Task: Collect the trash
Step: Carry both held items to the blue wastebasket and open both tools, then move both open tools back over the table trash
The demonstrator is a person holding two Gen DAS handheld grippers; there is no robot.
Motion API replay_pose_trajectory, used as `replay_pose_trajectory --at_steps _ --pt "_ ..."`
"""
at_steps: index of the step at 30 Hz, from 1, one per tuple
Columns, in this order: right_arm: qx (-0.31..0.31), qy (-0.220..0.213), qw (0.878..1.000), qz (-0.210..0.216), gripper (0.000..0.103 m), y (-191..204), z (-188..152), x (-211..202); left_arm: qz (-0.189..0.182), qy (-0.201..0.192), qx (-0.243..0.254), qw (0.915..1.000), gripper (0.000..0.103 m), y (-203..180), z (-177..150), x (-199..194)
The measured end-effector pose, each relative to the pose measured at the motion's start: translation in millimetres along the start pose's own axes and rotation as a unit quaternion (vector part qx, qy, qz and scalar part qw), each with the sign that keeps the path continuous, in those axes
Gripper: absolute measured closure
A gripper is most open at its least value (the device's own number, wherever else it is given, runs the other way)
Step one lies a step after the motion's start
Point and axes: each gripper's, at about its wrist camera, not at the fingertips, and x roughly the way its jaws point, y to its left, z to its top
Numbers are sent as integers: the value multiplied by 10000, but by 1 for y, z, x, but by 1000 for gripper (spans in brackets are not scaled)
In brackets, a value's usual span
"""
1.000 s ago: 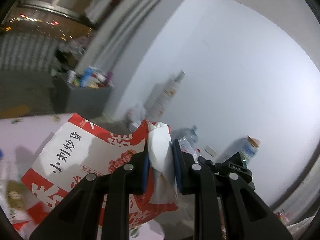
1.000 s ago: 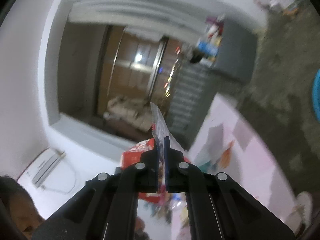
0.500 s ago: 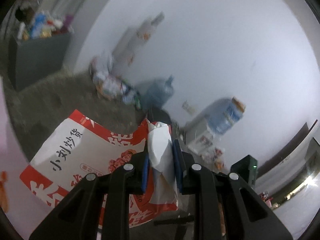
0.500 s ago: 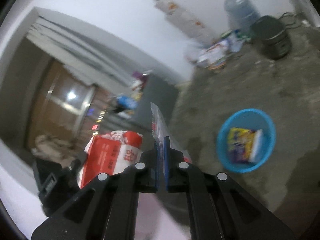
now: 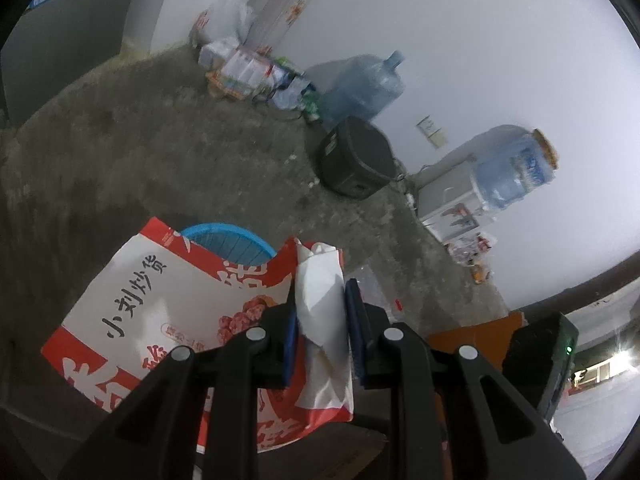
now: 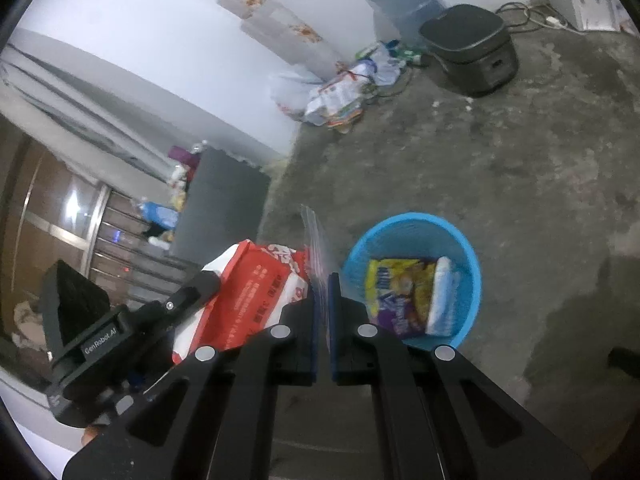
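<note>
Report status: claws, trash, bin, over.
Left claw shut on red-and-white snack bag. Right claw shut on clear plastic wrapper. Blue bin on floor ahead, already holding yellow packet. Nothing blocking the drop.

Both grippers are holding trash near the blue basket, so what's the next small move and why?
Probably carry the red and white bag over the blue basket before releasing. The left gripper clamps it beside, not above, the rim; the right gripper pinches a clear wrapper.

Both views swung down from wall/doorway to the floor. Blue basket (image 6: 414, 276) w/ wrappers now sits close, just right of the right gripper (image 6: 323, 292); its rim now peeks behind the red-white bag (image 5: 168, 304).
</note>
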Motion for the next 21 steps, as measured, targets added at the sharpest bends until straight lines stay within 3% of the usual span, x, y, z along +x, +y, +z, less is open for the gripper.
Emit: replay_pose_trajectory --at_steps 2,3,6,7,12,21 --pt "69 -16 9999 -97 97 -8 1 7 94 84 -43 9999 74 1 1 18" --pt "106 -36 9998 -185 96 -13 2 13 176 144 -50 9997 65 3 0 24" --pt "256 100 9991 -333 69 -30 4 31 564 198 23 9982 44 3 1 36" --pt "302 175 9986 -391 62 -33 4 35 670 214 81 9975 42 3 0 38" --pt "277 255 9973 -625 52 -43 1 42 755 52 187 9970 37 10 -4 24" --pt "72 102 9978 -644 51 -33 -2 25 976 -695 445 9918 37 1 -7 -53"
